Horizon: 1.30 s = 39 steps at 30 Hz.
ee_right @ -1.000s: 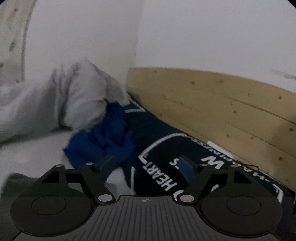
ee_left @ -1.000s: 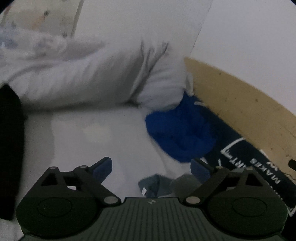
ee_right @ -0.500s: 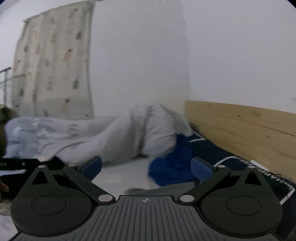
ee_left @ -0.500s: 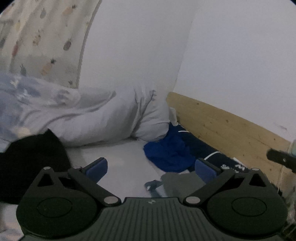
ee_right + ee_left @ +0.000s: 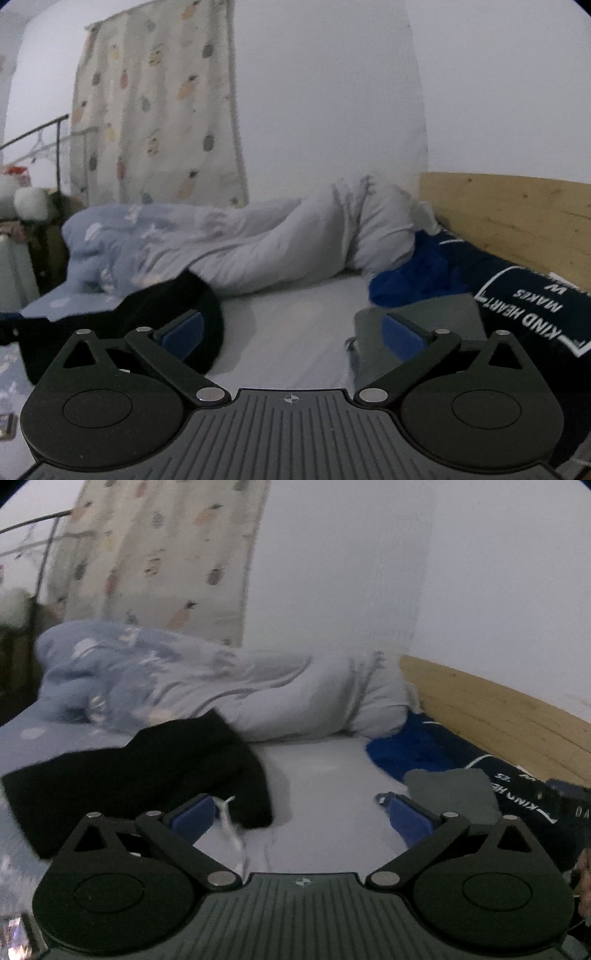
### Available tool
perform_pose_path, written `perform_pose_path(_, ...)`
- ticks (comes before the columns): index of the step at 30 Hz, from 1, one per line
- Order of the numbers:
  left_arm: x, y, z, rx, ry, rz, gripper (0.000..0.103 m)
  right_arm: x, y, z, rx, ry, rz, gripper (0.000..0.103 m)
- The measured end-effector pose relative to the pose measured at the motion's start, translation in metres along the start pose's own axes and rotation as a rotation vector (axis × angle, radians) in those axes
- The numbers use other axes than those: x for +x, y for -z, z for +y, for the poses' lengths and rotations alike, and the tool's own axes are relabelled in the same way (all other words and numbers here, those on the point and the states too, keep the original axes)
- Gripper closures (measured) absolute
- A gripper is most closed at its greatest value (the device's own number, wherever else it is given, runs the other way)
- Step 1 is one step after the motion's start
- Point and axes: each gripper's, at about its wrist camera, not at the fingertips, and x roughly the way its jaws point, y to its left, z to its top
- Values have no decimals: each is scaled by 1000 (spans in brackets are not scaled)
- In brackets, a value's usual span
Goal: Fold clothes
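Ahead of the left gripper [image 5: 301, 814], the pale bedsheet [image 5: 317, 775] lies bare between its two blue-padded fingers, which stand wide apart with nothing in them. Just past its left finger [image 5: 192, 814] sits a crumpled black garment [image 5: 140, 775], with a thin white cord [image 5: 232, 830] trailing off its near edge toward the gripper body. Beyond its right finger: a flat folded grey garment [image 5: 450, 786], and further out a bunched bright-blue cloth [image 5: 410, 753]. To the right of those, a dark navy textile with white printed lettering [image 5: 524, 797] runs along the light wooden bed board [image 5: 498, 716]. Far ahead, a rumpled pale grey-blue duvet [image 5: 229, 694] is piled against the white wall, with a cream curtain with a fruit print [image 5: 159, 561] above it. Right gripper [image 5: 291, 334]: fingers also spread wide, empty. From its view the black garment [image 5: 177, 306] lies behind its left finger, the grey folded garment [image 5: 436, 317] directly under and behind its right finger [image 5: 400, 336], contact not clear. Blue cloth [image 5: 413, 277] is beyond that, navy lettered textile [image 5: 524, 310] to the right. Left view is motion-blurred.
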Motion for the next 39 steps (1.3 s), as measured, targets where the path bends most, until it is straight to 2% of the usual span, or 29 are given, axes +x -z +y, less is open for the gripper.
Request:
perform_pose_path(5, -15, 26, 18, -24, -55, 6, 0, 5, 40, 30, -23, -17, 38, 0)
perform_pose_path(11, -34, 55, 31, 19, -118, 49, 0, 10, 85, 64, -49, -32, 73, 0)
perform_pose_path(16, -35, 69, 33, 50, -115, 85, 0, 14, 114, 77, -34, -5, 100, 0)
perform_pose_path(20, -30, 79, 34, 78, -122, 97, 0, 17, 139, 77, -16, -16, 114, 0)
perform_pose_path(23, -31, 90, 35, 99, -148, 102, 0, 21, 146, 78, -28, -16, 130, 0)
perform_pose_path(26, -31, 92, 38, 74, -172, 110, 0, 25, 154, 78, -39, -15, 145, 0)
perform_pose_path(31, -33, 94, 39, 48, -169, 110, 0, 31, 167, 79, -57, -13, 171, 0)
perform_pose_path(39, -33, 102, 37, 66, -179, 134, 0, 35, 174, 79, -65, -15, 181, 0)
